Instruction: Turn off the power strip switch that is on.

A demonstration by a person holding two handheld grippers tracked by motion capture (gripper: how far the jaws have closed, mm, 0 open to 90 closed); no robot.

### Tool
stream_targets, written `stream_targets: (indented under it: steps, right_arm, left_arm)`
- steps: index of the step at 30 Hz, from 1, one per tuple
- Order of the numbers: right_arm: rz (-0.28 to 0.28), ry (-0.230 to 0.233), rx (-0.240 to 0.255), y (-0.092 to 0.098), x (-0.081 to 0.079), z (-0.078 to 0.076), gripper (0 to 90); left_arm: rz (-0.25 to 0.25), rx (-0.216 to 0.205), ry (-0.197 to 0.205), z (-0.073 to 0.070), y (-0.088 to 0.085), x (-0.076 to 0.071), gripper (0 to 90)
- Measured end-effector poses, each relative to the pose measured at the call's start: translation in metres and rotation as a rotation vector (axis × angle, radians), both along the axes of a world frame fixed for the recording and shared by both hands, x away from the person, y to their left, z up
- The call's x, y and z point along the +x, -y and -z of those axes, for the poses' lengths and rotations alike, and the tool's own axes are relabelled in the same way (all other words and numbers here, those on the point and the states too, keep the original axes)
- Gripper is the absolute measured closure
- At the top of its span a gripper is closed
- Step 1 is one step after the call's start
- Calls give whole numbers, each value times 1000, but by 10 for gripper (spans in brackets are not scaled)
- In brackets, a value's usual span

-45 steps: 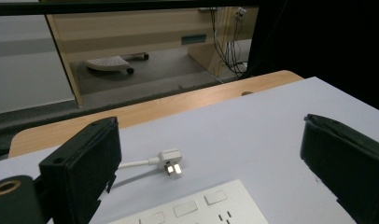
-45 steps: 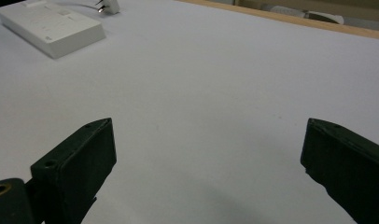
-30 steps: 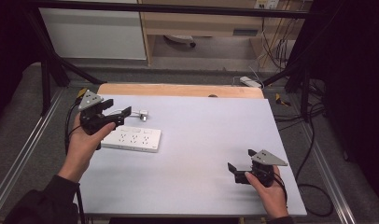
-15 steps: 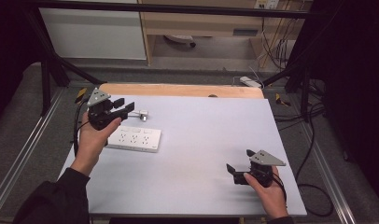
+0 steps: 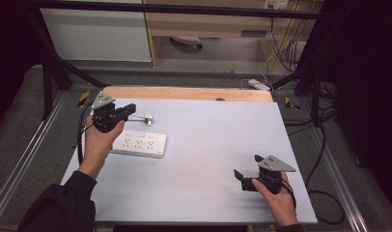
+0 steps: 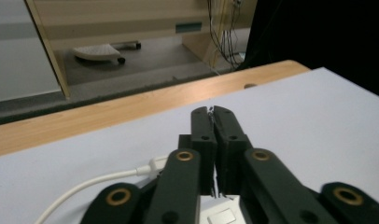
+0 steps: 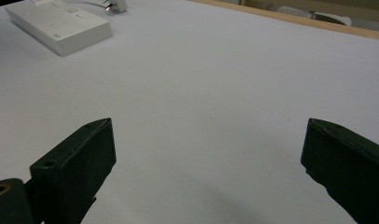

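Observation:
A white power strip [image 5: 138, 144] [image 7: 61, 25] lies flat on the left part of the pale table [image 5: 208, 145]. Just behind it rests a small white plug [image 5: 147, 117] [image 7: 114, 4] on a white cable [image 6: 85, 186]. My left gripper [image 5: 131, 108] [image 6: 213, 114] hovers over the strip's far left end and points toward the plug. Its jaws have just been closing and now meet, with nothing seen between them; the cable passes beneath them. My right gripper [image 5: 247, 166] [image 7: 208, 128] rests near the front right of the table, open and empty, facing the strip.
A wooden strip [image 5: 184, 93] borders the table's far edge. Past it the floor holds a shelf unit [image 5: 208, 24], a white cabinet [image 5: 95, 34] and loose cables [image 5: 281, 63]. Metal rails run along both sides of the table.
The left hand moved forward and to the right, past the strip's far end toward the plug, and its jaws went from open to shut. The right hand stayed put.

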State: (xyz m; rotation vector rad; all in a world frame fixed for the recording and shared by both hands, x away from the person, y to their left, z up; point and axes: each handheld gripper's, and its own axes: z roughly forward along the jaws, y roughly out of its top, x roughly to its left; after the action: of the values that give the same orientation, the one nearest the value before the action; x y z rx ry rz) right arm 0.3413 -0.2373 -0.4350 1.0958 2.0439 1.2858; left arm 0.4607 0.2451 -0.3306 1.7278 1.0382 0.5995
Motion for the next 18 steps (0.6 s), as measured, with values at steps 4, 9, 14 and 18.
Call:
stream_targets:
  steps: [4,9,14,18]
  right_arm:
    - [2,-2,-9,0,0,0,36]
    - [-1,1,-8,0,0,0,36]
    - [-2,2,-8,0,-1,0,37]
    - [-1,0,-22,-1,-1,0,37]
  left_arm:
    - [-5,21,-1,9,2,7,899]
    - [-35,32,1,17,2,14,900]
    - [-75,22,-10,22,-5,20,900]
    - [-113,39,2,27,-11,24,900]
